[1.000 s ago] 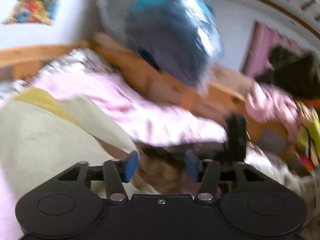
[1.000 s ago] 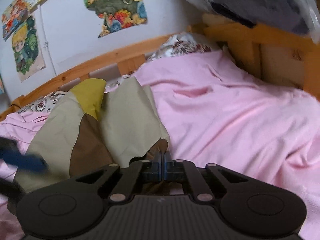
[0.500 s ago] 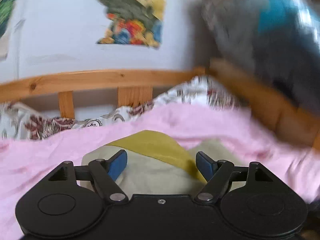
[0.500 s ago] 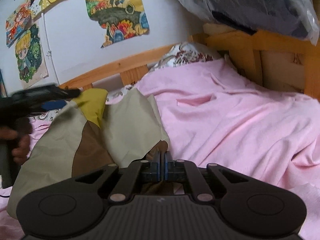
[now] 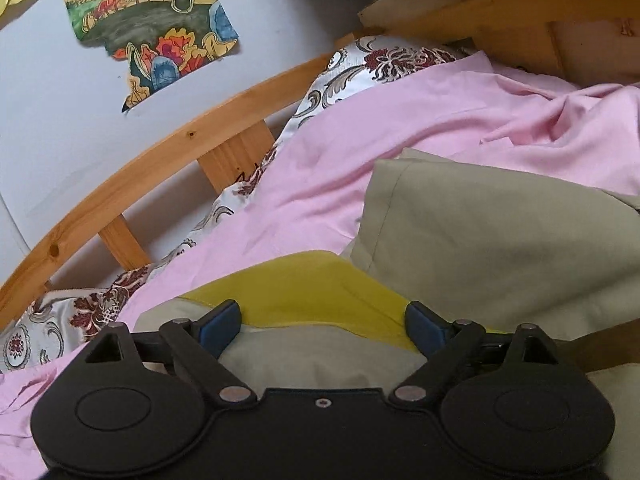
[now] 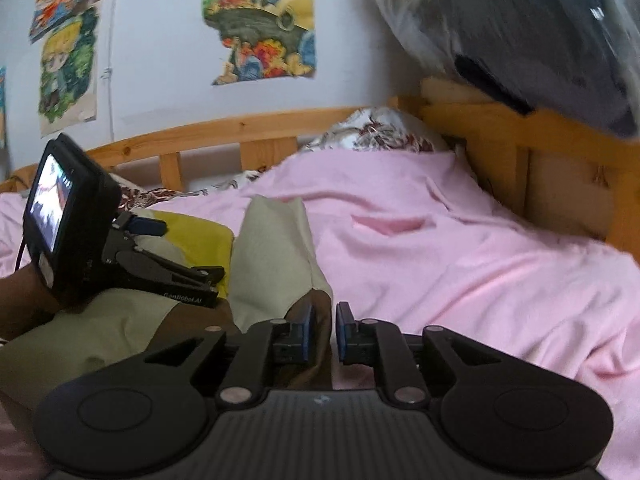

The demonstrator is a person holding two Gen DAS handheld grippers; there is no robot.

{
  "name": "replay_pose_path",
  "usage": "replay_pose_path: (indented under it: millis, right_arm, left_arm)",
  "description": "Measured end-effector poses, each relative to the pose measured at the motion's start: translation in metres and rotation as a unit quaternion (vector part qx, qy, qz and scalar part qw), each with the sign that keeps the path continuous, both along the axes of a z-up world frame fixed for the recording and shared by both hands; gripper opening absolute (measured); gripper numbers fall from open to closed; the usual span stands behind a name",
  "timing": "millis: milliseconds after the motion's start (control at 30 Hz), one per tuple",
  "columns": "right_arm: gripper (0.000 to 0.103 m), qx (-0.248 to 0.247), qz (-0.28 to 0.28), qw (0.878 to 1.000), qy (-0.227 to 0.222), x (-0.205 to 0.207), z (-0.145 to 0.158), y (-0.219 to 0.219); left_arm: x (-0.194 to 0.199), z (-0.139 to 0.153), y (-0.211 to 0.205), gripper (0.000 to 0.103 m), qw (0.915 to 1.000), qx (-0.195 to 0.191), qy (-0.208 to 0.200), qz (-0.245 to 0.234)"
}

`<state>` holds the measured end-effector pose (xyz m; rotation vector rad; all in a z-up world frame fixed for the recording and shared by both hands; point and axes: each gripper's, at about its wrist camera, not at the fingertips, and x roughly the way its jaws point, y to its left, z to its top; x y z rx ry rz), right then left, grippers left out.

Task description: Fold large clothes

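Note:
A beige garment [image 5: 500, 248] with yellow [image 5: 320, 292] and brown panels lies partly folded on the pink bedsheet [image 5: 400, 128]. My left gripper [image 5: 322, 326] is open, its jaws wide apart over the yellow panel. In the right wrist view the left gripper [image 6: 160, 240] rests on the garment [image 6: 272, 256] at the left. My right gripper [image 6: 323, 330] is open by a narrow gap, with the garment's brown edge [image 6: 320, 356] between its pads.
A wooden bed rail [image 5: 160, 160] runs along the wall with posters [image 6: 260, 24]. A wooden headboard [image 6: 540, 160] stands at the right, with a plastic-wrapped bundle [image 6: 520, 32] on top. A patterned pillow [image 5: 380, 60] lies in the corner.
My left gripper has swung round and come down onto the garment's yellow panel. My right gripper's jaws have parted from shut to a narrow gap.

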<state>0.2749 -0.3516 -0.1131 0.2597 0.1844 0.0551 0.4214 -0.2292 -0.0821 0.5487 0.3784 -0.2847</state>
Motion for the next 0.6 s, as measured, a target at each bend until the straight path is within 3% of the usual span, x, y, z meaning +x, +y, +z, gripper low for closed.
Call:
replay_pose_path:
  millis: [133, 167, 233, 367, 467, 600]
  right_arm:
    - [0.031, 0.004, -0.010, 1.000, -0.007, -0.005, 0.001, -0.002]
    - [0.034, 0.000, -0.012, 1.000, -0.013, -0.008, 0.003, -0.002]
    - [0.051, -0.007, -0.013, 0.999, -0.031, -0.016, 0.008, 0.000]
    - [0.061, -0.020, -0.004, 0.997, -0.075, -0.030, 0.023, 0.012]
    - [0.064, -0.023, 0.022, 0.996, -0.088, -0.034, 0.031, 0.027]
    - [0.067, -0.046, 0.062, 0.994, -0.078, -0.034, 0.030, 0.052]
  left_arm:
    - [-0.009, 0.029, 0.017, 0.089, 0.9988, -0.040, -0.020, 0.019]
    - [-0.014, 0.038, 0.024, 0.089, 0.9974, -0.062, -0.019, 0.032]
    - [-0.026, 0.054, 0.044, 0.091, 0.9907, -0.120, -0.001, 0.064]
    - [-0.068, 0.064, 0.089, 0.097, 0.9625, -0.235, 0.015, 0.134]
    - [-0.098, 0.054, 0.112, 0.097, 0.9458, -0.283, 0.039, 0.153]
    - [-0.124, 0.036, 0.130, 0.100, 0.9320, -0.326, 0.068, 0.142]
